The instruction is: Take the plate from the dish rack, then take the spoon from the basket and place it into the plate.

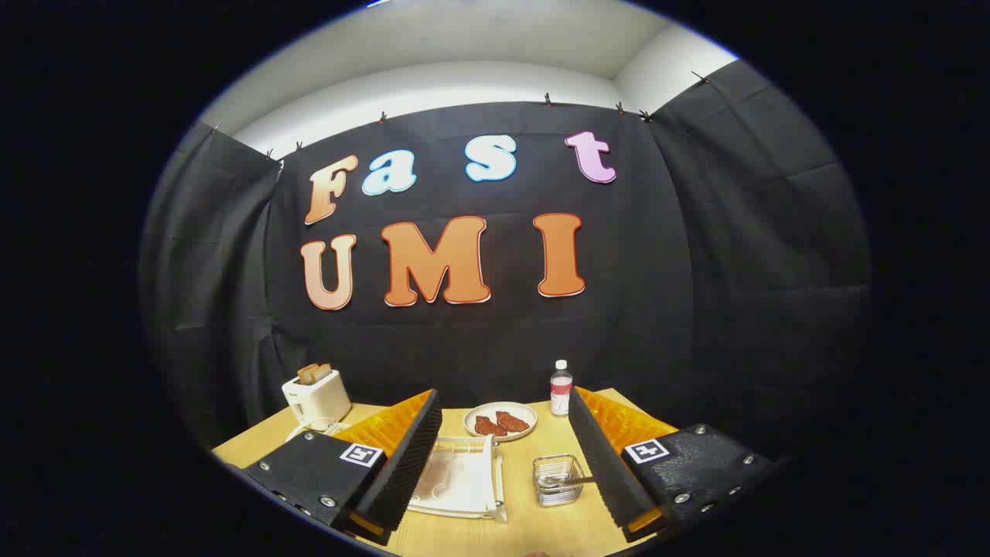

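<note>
I'm holding the gripper (504, 464) spread wide, empty, above the table. Plate (456, 481) is sitting in the dish rack (490, 476) between the fingers; spoon (564, 480) in the basket (558, 480) alongside. Risk: clipping rack wire, dragging everything.

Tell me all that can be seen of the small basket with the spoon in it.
The basket is a small, square, open-topped container, seemingly of fine metal wire or mesh, and one can see through it. It stands upright on the wooden table, right of the white dish rack and apart from it. A spoon lies inside, its handle leaning over the right rim. The gripper has its jaws wide open; the basket sits between them, untouched.
</note>
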Motion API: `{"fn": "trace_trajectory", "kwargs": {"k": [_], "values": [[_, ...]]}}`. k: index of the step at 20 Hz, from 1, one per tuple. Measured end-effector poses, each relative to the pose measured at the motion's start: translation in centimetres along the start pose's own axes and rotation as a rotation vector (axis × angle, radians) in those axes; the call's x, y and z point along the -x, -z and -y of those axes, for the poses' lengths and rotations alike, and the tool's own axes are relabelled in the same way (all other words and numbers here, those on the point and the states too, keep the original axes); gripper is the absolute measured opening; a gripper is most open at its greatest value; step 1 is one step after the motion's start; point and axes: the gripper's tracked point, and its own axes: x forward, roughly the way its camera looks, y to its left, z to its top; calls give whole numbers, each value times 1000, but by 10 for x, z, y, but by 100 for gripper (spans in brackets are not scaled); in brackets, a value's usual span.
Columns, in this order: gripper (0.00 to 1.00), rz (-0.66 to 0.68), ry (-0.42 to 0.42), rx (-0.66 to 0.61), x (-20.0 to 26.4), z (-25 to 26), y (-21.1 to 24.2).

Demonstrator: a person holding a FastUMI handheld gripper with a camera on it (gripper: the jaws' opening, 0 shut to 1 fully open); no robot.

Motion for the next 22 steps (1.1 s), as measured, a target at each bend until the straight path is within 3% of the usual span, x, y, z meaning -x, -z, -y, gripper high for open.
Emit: {"fn": "trace_trajectory", "kwargs": {"k": [8,14,22], "values": [[98,-29,3,39,35,-53,5],[98,-30,6,46,37,-59,-2],[98,-115,-10,57,19,-75,24]]}}
